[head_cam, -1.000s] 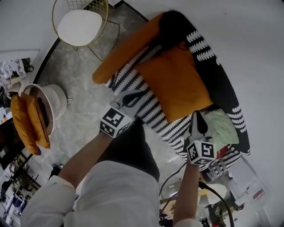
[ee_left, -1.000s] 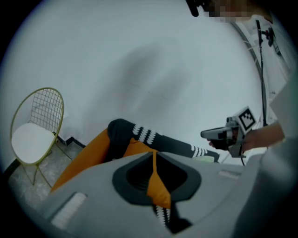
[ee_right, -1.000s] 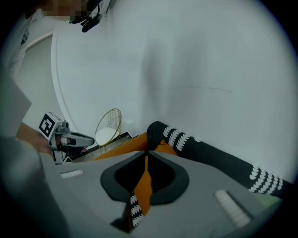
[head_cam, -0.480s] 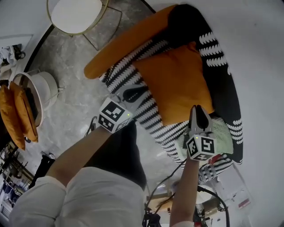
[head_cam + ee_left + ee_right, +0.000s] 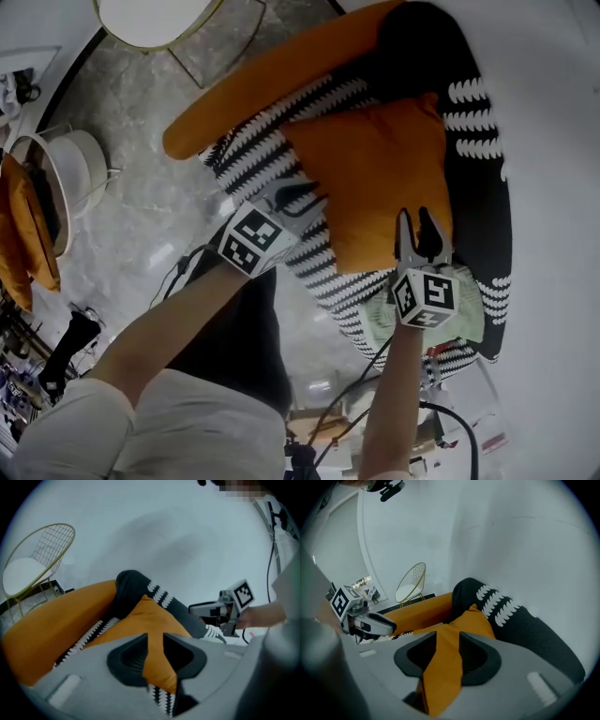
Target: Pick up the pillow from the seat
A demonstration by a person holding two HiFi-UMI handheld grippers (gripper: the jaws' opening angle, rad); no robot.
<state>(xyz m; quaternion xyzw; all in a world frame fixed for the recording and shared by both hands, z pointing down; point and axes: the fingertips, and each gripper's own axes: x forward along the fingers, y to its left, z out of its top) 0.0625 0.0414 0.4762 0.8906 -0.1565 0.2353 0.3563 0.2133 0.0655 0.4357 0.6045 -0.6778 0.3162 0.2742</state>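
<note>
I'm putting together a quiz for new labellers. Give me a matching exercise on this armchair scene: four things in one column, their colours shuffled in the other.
Things:
1. pillow
2. wire chair
3. seat
4. floor

Colours:
a. gold frame with a white pad
b. grey, marbled
c. plain orange
d. black and white stripes

Pairs: 1-c, 2-a, 3-d, 4-b
</note>
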